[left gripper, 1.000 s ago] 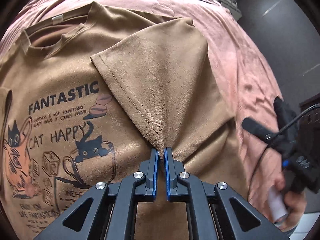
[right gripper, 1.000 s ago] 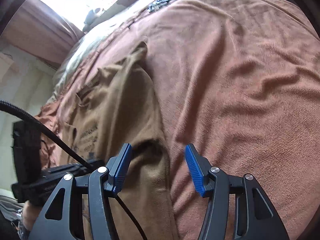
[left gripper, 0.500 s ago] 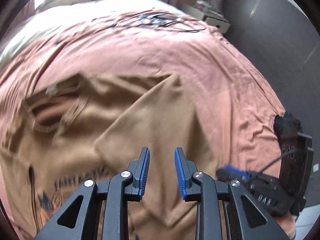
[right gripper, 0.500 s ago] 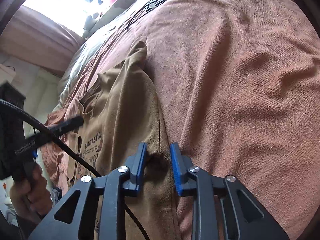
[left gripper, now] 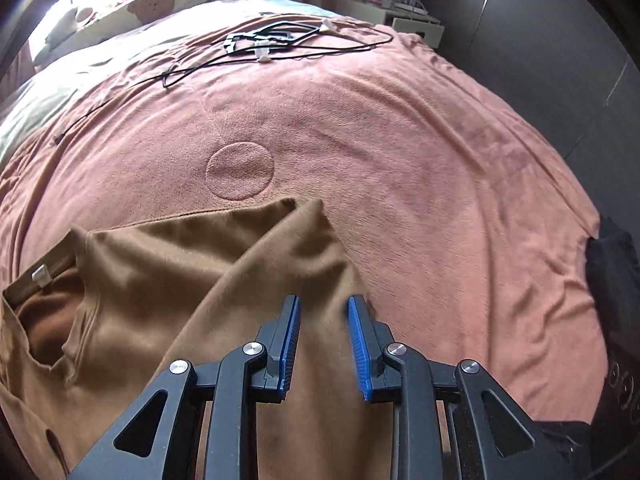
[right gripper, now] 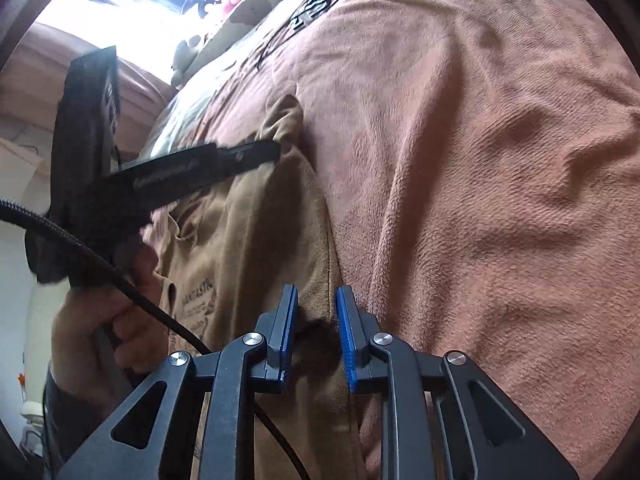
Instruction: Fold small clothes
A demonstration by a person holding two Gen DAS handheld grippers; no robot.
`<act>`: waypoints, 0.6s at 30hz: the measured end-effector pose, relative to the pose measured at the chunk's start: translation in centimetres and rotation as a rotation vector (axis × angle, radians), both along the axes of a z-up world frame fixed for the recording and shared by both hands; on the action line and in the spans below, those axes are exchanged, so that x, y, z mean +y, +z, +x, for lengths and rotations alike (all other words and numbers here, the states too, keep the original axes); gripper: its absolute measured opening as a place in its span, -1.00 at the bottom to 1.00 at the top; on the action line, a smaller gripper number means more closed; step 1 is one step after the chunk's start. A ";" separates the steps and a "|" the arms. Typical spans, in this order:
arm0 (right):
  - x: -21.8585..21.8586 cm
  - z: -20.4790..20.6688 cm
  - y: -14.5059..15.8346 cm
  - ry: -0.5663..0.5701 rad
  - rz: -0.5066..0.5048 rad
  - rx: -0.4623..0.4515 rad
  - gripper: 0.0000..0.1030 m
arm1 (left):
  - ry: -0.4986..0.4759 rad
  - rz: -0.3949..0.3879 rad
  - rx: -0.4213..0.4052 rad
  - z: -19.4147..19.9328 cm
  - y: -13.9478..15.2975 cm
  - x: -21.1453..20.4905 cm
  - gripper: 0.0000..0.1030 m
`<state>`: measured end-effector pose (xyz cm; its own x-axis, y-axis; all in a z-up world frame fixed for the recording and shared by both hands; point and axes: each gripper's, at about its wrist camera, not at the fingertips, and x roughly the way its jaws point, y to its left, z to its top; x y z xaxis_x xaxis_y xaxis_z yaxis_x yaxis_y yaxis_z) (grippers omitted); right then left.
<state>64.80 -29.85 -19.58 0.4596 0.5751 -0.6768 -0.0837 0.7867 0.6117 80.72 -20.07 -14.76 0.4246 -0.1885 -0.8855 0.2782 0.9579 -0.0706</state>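
Note:
A brown T-shirt lies on a pink blanket, its collar at the left and one sleeve folded in over the chest. My left gripper hovers open over the folded shoulder near the shirt's right edge, pads apart with nothing pinched. In the right wrist view the T-shirt runs away from me. My right gripper is shut on a bunched fold of its side edge. The left gripper's fingers show above the shoulder, held by a hand.
Black cables lie on the far part of the blanket. A patterned pillow and a white nightstand stand beyond. A round mark is pressed into the blanket. The bed's edge drops off at the right.
My left gripper let go of the sleeve tip, opened and moved up to the shoulder by the shirt's edge. My right gripper sank and closed on the side edge.

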 end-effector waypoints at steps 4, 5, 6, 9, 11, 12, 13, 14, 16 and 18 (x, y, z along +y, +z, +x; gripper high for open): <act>0.0 0.4 -0.5 -0.001 -0.001 0.016 -0.74 | 0.047 0.012 0.020 1.6 -1.5 1.1 -0.59; -0.2 0.3 -0.5 -0.003 -0.006 0.020 -0.78 | 0.057 0.017 0.030 2.1 -2.0 1.4 -0.60; -0.2 0.3 -0.5 -0.004 -0.011 0.022 -0.81 | 0.063 0.021 0.036 2.4 -2.4 1.5 -0.63; -0.5 0.2 -0.6 -0.007 -0.011 0.027 -0.84 | 0.081 0.016 0.025 3.2 -2.7 2.3 -0.73; -0.5 0.0 -0.6 -0.008 -0.021 0.029 -0.84 | 0.111 0.027 0.026 3.6 -2.6 2.7 -0.86; -0.4 -0.1 -0.6 -0.009 -0.028 0.029 -0.84 | 0.116 0.029 0.024 3.7 -2.5 2.8 -0.86; -0.4 -0.1 -0.5 -0.009 -0.034 0.030 -0.84 | 0.119 0.037 0.022 3.8 -2.1 2.9 -0.86; -0.5 -0.5 -0.4 -0.010 -0.036 0.030 -0.84 | 0.119 0.044 0.020 3.7 -1.8 2.9 -0.86; -0.6 -0.5 -0.3 -0.008 -0.036 0.033 -0.84 | 0.112 0.050 0.005 3.5 -0.9 3.2 -0.86; -0.7 -0.5 -0.2 -0.009 -0.027 0.037 -0.84 | 0.092 0.033 -0.020 3.1 0.2 3.1 -0.86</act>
